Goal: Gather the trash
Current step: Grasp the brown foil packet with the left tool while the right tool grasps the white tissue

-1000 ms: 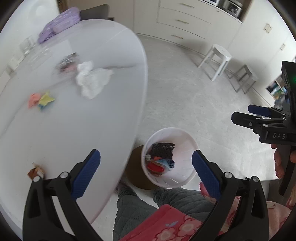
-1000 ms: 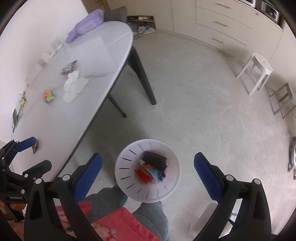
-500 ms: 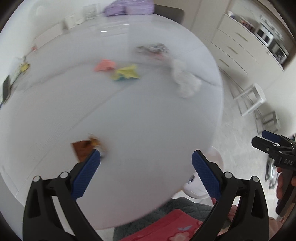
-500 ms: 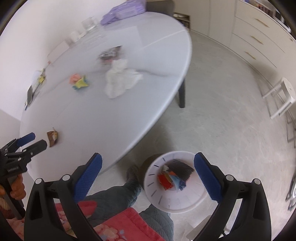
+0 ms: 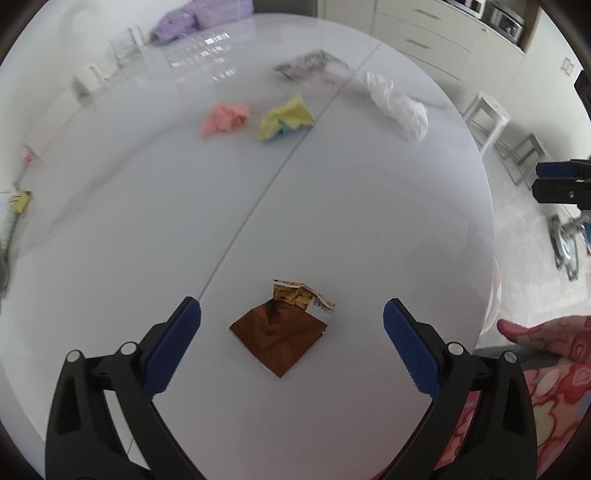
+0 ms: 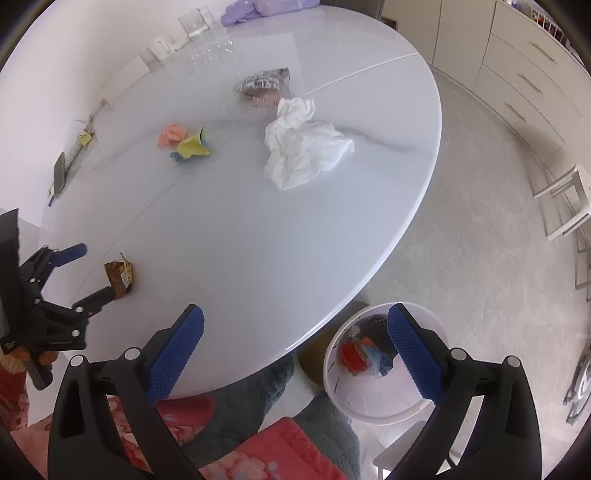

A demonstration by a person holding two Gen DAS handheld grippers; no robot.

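A brown foil wrapper (image 5: 282, 328) lies on the white oval table (image 5: 351, 229), right between the open fingers of my left gripper (image 5: 291, 339), which hovers just above it; the wrapper also shows in the right wrist view (image 6: 119, 275). My right gripper (image 6: 295, 347) is open and empty over the table's near edge. A white trash bin (image 6: 376, 402) with coloured scraps stands on the floor below it. Farther on the table lie a pink paper ball (image 5: 223, 118), a yellow paper ball (image 5: 284, 118), a crumpled white tissue (image 6: 303, 147) and a printed plastic wrapper (image 6: 264, 83).
A purple pouch (image 6: 266, 5), clear glasses (image 6: 195, 20) and small items sit along the table's far side by the wall. White stools (image 6: 565, 199) and cabinets (image 6: 532, 74) stand on the right. The person's lap in red floral cloth (image 6: 258, 454) is below.
My left gripper has swung from over the bin onto the table and now frames the brown wrapper. My right gripper has moved from over the bin toward the table edge.
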